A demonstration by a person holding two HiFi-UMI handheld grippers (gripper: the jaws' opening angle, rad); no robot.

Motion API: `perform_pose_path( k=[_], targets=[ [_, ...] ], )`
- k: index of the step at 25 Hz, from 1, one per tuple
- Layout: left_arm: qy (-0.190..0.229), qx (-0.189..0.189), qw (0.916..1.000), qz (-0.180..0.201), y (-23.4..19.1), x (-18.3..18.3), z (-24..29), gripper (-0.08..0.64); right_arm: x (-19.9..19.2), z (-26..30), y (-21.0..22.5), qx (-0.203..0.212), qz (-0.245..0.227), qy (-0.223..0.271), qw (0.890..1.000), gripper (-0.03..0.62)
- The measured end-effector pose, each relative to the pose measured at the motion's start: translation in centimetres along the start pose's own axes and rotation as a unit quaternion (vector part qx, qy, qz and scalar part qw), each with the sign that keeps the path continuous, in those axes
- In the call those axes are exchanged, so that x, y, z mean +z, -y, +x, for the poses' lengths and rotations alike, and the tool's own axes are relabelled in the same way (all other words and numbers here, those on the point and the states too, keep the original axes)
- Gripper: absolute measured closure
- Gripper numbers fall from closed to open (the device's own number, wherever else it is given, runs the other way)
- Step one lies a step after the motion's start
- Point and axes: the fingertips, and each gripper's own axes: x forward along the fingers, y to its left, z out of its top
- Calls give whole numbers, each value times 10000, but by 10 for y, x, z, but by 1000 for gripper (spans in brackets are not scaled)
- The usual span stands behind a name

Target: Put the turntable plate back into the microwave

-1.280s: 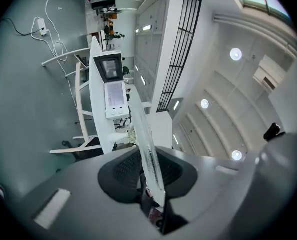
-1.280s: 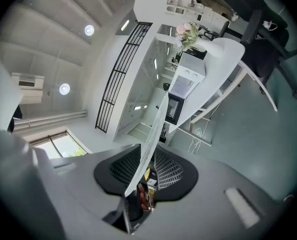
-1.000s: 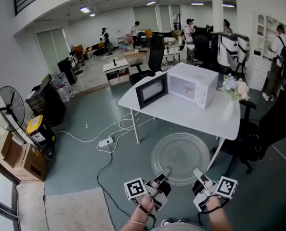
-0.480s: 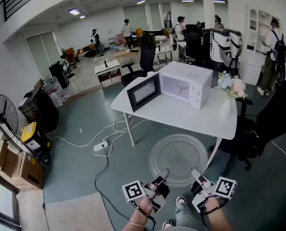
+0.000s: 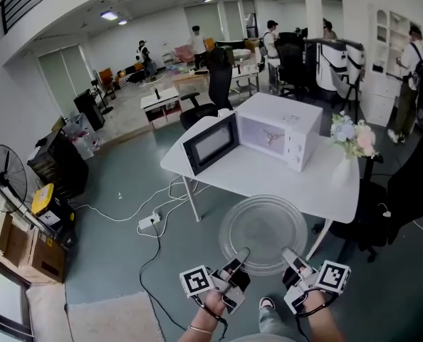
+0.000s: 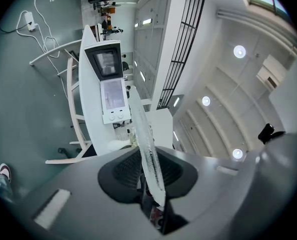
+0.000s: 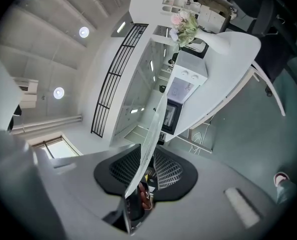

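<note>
- Turntable plate (image 5: 263, 232): clear glass disc, held roughly level in air, this side of table (image 5: 318, 185), not yet over it.
- Left gripper (image 5: 243, 254): jaws nearly together, pads pinching plate's near rim. Glass edge runs between them in left gripper view (image 6: 147, 154).
- Right gripper (image 5: 288, 254): same narrow pinch on near rim, just beside left (image 7: 149, 149).
- Microwave (image 5: 297, 130) on table, straight ahead beyond plate's far rim. Door (image 5: 210, 145) swung open to left, cavity (image 5: 267, 135) facing the person.
- Judgement: far rim leads in; both grippers equally distant from cavity, level carry matters.
</note>
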Motion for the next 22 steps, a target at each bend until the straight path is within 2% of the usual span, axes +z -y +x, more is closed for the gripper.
perform_pose_path(
  k=[5, 15, 22],
  targets=[
    [106, 33, 9999, -47, -9, 27, 44, 506, 41, 32, 16, -100, 76, -144, 9998, 509],
    [318, 196, 9993, -77, -31, 73, 122, 506, 117, 97, 38, 201, 63, -402, 9990, 509],
    [449, 269, 9986, 13, -43, 105, 157, 506, 149, 136, 50, 308, 107, -560, 9979, 509]
  ],
)
